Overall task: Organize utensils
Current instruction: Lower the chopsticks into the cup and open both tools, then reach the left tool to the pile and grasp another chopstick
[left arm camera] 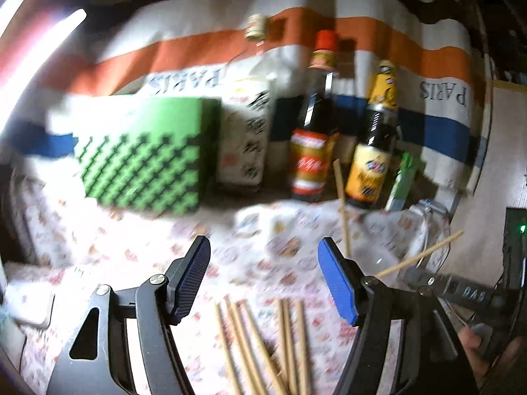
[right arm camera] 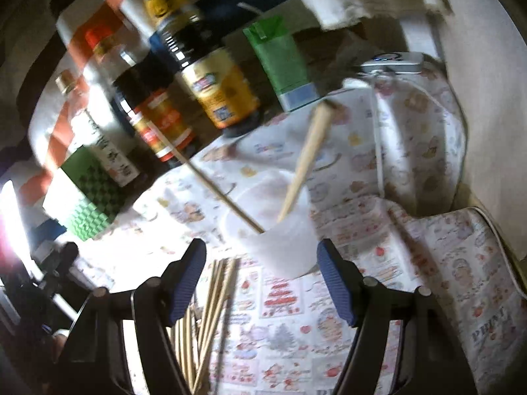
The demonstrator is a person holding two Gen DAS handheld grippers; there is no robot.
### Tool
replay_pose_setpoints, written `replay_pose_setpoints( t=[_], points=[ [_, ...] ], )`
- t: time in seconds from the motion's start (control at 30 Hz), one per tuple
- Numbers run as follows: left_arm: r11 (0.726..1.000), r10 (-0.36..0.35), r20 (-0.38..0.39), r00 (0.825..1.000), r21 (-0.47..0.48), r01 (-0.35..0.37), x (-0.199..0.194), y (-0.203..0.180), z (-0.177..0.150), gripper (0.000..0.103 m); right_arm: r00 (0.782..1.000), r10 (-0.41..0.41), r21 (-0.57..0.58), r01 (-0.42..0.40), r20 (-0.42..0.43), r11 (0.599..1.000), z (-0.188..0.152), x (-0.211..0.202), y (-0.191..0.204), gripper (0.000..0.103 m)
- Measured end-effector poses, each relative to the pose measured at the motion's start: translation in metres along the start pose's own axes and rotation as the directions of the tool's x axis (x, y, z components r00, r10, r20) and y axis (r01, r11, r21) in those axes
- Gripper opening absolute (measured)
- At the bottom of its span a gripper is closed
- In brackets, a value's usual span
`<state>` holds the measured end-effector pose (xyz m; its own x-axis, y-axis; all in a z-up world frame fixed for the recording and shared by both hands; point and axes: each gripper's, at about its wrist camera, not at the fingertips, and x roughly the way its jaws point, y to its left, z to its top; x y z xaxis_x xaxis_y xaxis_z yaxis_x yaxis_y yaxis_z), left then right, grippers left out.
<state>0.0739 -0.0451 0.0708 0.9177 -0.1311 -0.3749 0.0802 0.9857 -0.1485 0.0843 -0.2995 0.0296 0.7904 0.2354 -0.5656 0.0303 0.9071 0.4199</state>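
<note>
I see both tongs spread and empty: left tongs (left arm camera: 263, 275) above the loose chopsticks (left arm camera: 263, 345) on the desk's patterned cloth (left arm camera: 98, 247), right tongs (right arm camera: 262, 275) just before the translucent cup (right arm camera: 280, 240) holding two chopsticks (right arm camera: 308, 161)

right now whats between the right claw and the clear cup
Nothing: in the right wrist view only bare printed cloth separates the open right claw from the clear cup.

Loose wooden chopsticks (right arm camera: 210, 309) lie flat beside a translucent cup (right arm camera: 280, 240) holding two leaning ones.
</note>
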Motion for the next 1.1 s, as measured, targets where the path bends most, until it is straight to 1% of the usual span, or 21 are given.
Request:
replay_pose_setpoints(
  t=[0.07, 0.1, 0.17, 0.2, 0.23, 0.3, 0.33, 0.37, 0.4, 0.43, 0.5, 0.57, 0.63, 0.7, 0.77, 0.93, 1.03, 1.07, 1.1],
  points=[
    [1.0, 0.014, -0.02, 1.0, -0.024, -0.015, -0.003, 0.011, -0.009, 0.067, 1.0, 0.002, -0.026, -0.001, 0.009, 1.0, -0.004, -0.001, 0.006, 0.067],
    [0.999, 0.016, -0.022, 1.0, -0.034, -0.017, -0.004, 0.015, -0.014, 0.07, 1.0, -0.006, -0.044, 0.006, 0.014, 0.999, -0.007, -0.002, 0.009, 0.067],
    [0.998, -0.012, -0.043, 0.999, -0.06, 0.009, -0.001, 0.022, -0.023, 0.073, 0.999, -0.021, -0.078, 0.023, 0.029, 0.997, -0.01, -0.003, 0.016, 0.069],
    [0.998, -0.018, -0.062, 0.998, -0.065, 0.014, 0.003, 0.024, -0.027, 0.073, 0.999, -0.023, -0.092, 0.026, 0.033, 0.995, -0.012, -0.002, 0.019, 0.07],
    [0.998, -0.014, -0.08, 0.997, -0.063, 0.009, 0.006, 0.025, -0.03, 0.073, 0.999, -0.022, -0.106, 0.025, 0.033, 0.994, -0.014, -0.001, 0.021, 0.071],
    [0.999, 0.018, -0.072, 0.997, -0.033, -0.02, 0.008, 0.025, -0.035, 0.074, 1.0, -0.019, -0.124, 0.021, 0.018, 0.992, -0.017, 0.002, 0.025, 0.071],
    [0.999, 0.036, -0.065, 0.997, -0.012, -0.037, 0.008, 0.024, -0.038, 0.076, 1.0, -0.015, -0.136, 0.016, 0.006, 0.991, -0.019, 0.004, 0.027, 0.071],
    [0.999, 0.038, -0.068, 0.997, -0.004, -0.039, 0.01, 0.024, -0.04, 0.081, 1.0, -0.011, -0.151, 0.01, -0.004, 0.989, -0.02, 0.006, 0.029, 0.071],
    [1.0, 0.031, -0.085, 0.996, 0.002, -0.031, 0.013, 0.024, -0.042, 0.081, 1.0, -0.013, -0.165, 0.01, -0.012, 0.986, -0.023, 0.007, 0.031, 0.071],
    [1.0, 0.027, -0.117, 0.993, 0.009, -0.026, 0.019, 0.024, -0.044, 0.081, 1.0, -0.017, -0.171, 0.014, -0.013, 0.985, -0.024, 0.008, 0.032, 0.071],
    [0.999, 0.049, -0.174, 0.984, 0.012, -0.048, 0.027, 0.026, -0.046, 0.082, 0.999, -0.027, -0.184, 0.022, -0.024, 0.983, -0.028, 0.012, 0.035, 0.071],
    [0.998, 0.063, -0.243, 0.968, -0.006, -0.067, 0.034, 0.03, -0.05, 0.082, 0.999, -0.029, -0.19, 0.02, -0.041, 0.982, -0.031, 0.016, 0.036, 0.071],
    [0.997, 0.05, -0.317, 0.947, -0.039, -0.065, 0.041, 0.035, -0.054, 0.082, 0.998, -0.032, -0.189, 0.02, -0.061, 0.982, -0.034, 0.022, 0.035, 0.071],
    [0.996, 0.026, -0.359, 0.933, -0.07, -0.055, 0.046, 0.04, -0.059, 0.087, 0.997, -0.041, -0.204, 0.025, -0.072, 0.979, -0.037, 0.027, 0.036, 0.072],
    [0.994, 0.022, -0.41, 0.912, -0.085, -0.062, 0.055, 0.045, -0.064, 0.088, 0.996, -0.062, -0.233, 0.045, -0.066, 0.971, -0.041, 0.03, 0.039, 0.073],
    [0.989, 0.1, -0.49, 0.866, -0.045, -0.139, 0.073, 0.054, -0.076, 0.088, 0.993, -0.074, -0.249, 0.049, -0.092, 0.967, -0.047, 0.039, 0.041, 0.073],
    [0.987, 0.088, -0.523, 0.848, -0.07, -0.145, 0.079, 0.061, -0.082, 0.088, 0.991, -0.084, -0.253, 0.057, -0.1, 0.966, -0.049, 0.042, 0.04, 0.073],
    [0.987, 0.081, -0.539, 0.838, -0.073, -0.142, 0.082, 0.063, -0.084, 0.088, 0.991, -0.089, -0.254, 0.061, -0.1, 0.965, -0.049, 0.043, 0.04, 0.073],
    [0.988, 0.074, -0.561, 0.824, -0.072, -0.138, 0.085, 0.064, -0.086, 0.086, 0.991, -0.092, -0.253, 0.064, -0.1, 0.965, -0.049, 0.043, 0.04, 0.073]
  ],
)
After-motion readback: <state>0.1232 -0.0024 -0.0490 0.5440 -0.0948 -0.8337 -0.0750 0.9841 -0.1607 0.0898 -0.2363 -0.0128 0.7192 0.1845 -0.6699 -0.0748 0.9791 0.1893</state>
